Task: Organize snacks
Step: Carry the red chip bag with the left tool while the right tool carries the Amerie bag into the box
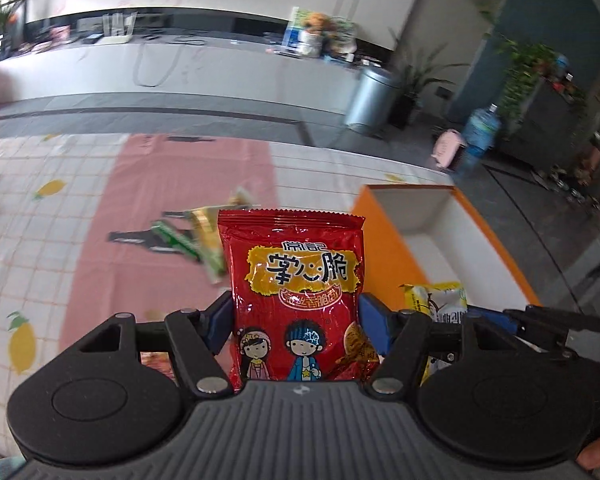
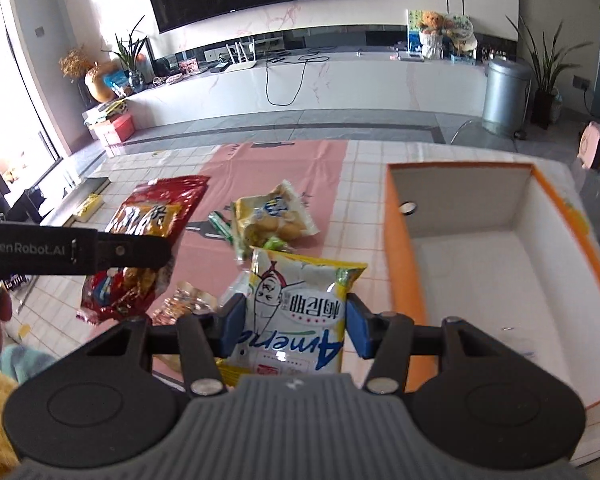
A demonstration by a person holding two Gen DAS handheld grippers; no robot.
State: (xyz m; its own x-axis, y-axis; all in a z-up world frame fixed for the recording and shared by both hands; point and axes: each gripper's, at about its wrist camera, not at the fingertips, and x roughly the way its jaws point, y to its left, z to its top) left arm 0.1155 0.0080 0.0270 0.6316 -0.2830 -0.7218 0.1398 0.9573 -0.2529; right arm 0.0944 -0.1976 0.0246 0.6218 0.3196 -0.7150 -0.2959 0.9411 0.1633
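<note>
Two snack packets held, one per tool.
Left tool clamps red packet, frame centre; right tool clamps yellow packet, lower centre, left of orange box on counter.

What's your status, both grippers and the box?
Left gripper shut on red snack bag. Right gripper shut on yellow snack bag. Orange box open, nothing blocking it. Other snacks left on table.

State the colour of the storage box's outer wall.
Orange outside, white inside; the storage box shows best in the right wrist view.
</note>
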